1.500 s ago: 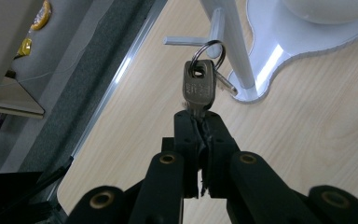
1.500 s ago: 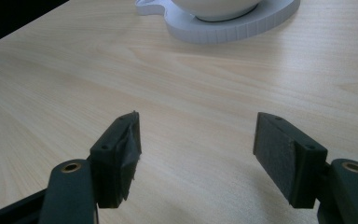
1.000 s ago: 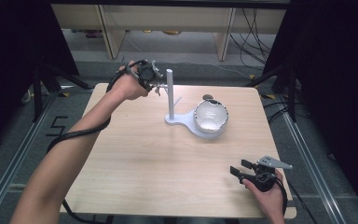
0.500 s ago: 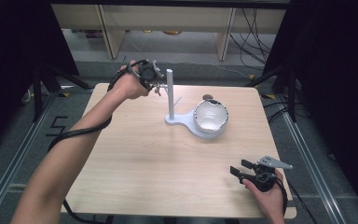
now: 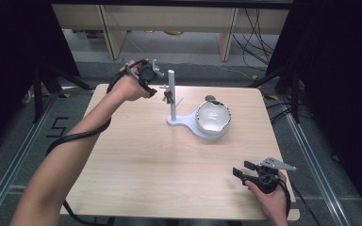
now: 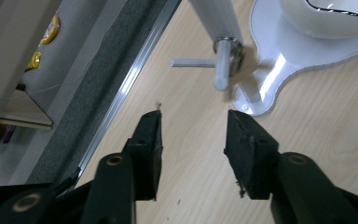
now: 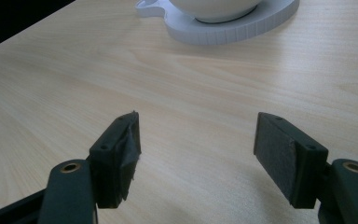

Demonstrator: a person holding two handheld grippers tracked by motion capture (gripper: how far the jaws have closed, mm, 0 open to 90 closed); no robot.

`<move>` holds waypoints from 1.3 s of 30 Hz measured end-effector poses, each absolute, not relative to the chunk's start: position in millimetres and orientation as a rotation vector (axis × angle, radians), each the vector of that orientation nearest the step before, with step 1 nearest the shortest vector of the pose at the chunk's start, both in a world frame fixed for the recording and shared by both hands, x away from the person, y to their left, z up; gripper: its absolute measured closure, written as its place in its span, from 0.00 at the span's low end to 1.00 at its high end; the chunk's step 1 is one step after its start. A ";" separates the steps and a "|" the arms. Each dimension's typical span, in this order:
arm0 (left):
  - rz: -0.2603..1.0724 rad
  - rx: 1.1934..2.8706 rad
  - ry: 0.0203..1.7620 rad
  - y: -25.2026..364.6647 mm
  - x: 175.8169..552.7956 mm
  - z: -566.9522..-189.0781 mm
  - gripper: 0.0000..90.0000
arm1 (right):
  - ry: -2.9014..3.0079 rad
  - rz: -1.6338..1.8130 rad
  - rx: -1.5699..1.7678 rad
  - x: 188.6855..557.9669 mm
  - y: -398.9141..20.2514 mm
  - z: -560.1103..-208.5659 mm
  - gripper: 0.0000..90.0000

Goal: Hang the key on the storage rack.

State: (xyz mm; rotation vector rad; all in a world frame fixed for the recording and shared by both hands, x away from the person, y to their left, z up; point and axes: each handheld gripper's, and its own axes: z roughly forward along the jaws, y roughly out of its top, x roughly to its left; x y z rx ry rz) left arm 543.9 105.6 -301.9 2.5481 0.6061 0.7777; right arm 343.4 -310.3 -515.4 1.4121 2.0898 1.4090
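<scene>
- Table (image 5: 146,155): pale wood-grain surface, smooth, low sheen.
- Stand (image 5: 181,121): white plastic, matt, ridged edge.
- Bowl (image 5: 213,117): white, glossy, ceramic-like.
- Fingers (image 7: 279,154): black plastic, matt; worn, rough pads.

Items on my table (image 5: 136,169), counted from the stand (image 5: 171,96): one stand, with one base; one bowl (image 5: 213,117) on that base, right of the post; one dark bunch (image 5: 168,97) hanging left of the post; my two grippers.
</scene>
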 end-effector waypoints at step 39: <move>0.716 2.182 0.804 212.8 441.2 -387.4 0.36 | 2.084 1.418 1.320 344.5 -310.9 -516.2 0.36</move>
